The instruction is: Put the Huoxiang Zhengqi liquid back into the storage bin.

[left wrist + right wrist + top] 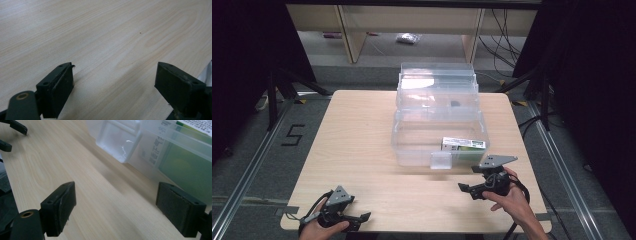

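A clear plastic box (pixel 412 142) with its lid swung back stands at the middle of the wooden table (pixel 357 150). Inside it, at the front right, lies a green and white carton (pixel 463 145). My right gripper (pixel 468 179) is open just in front of the box's right corner, held by a hand. Its view shows the open right gripper (pixel 116 202) over bare wood, with the box's front latch (pixel 120 140) and the carton (pixel 185 162) behind the clear wall. My left gripper (pixel 360 210) sits open at the table's front left corner; the left gripper (pixel 115 82) holds nothing.
The box latch (pixel 440 161) sticks out at the front. Bare wood lies between both grippers and left of the box. The table's front edge is close under both hands. The other gripper's jaws (pixel 11 131) show far off in the right gripper view.
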Demonstrator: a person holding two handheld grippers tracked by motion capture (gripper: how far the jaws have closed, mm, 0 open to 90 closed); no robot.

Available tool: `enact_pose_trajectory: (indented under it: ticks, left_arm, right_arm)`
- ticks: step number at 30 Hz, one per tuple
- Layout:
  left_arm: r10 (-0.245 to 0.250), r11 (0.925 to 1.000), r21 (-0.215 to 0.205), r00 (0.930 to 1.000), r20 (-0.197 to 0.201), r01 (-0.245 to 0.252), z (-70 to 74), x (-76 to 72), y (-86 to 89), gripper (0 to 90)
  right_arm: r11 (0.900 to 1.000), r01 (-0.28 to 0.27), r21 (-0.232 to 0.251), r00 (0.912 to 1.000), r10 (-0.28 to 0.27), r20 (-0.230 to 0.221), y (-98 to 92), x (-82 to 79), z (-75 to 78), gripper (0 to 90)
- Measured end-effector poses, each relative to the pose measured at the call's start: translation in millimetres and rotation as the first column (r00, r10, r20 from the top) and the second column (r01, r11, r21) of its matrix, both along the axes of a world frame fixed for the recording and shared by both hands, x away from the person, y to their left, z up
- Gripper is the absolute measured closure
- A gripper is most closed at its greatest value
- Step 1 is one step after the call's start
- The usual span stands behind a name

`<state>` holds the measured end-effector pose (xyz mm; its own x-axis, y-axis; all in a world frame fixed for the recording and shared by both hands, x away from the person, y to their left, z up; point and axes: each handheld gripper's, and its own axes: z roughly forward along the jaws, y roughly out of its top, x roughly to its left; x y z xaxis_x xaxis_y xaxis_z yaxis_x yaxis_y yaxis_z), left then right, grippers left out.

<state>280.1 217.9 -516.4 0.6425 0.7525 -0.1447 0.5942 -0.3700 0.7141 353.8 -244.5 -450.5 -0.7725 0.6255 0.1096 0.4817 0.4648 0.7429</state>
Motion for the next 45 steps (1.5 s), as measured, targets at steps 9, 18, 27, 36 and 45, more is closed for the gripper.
enact_pose_trajectory:
  ticks: [9,18,27,36,45]
  left_arm:
    - [-0.018,0.9998,0.011,0.9998,0.000,0.018,2.0,-1.5,2.5,14.8]
    - [-0.014,0.9997,0.022,0.9999,0.002,0.014,3.7,-3.5,2.9,14.8]
    - [-0.019,0.9996,0.021,0.9998,0.000,0.019,3.8,-3.6,2.9,14.9]
    - [-0.019,0.9996,0.019,0.9998,0.001,0.019,3.9,-3.6,3.3,14.9]
    - [-0.007,0.9998,0.018,1.0000,0.007,0.007,3.9,-3.9,2.9,14.8]
  right_arm:
    - [1.000,0.031,-0.002,0.9992,-0.031,-0.026,-6.5,-10.7,-7.8,17.4]
    - [0.997,0.073,-0.003,0.9961,-0.073,-0.050,-14.7,-21.0,-15.7,17.0]
    - [0.996,0.090,-0.008,0.9937,-0.091,-0.067,-20.9,-33.8,-21.5,16.8]
    - [0.992,0.118,-0.047,0.9862,-0.123,-0.111,-17.5,-42.1,-26.9,16.9]
    - [0.989,0.112,-0.101,0.9883,-0.122,-0.092,-13.3,-48.1,-34.2,17.1]
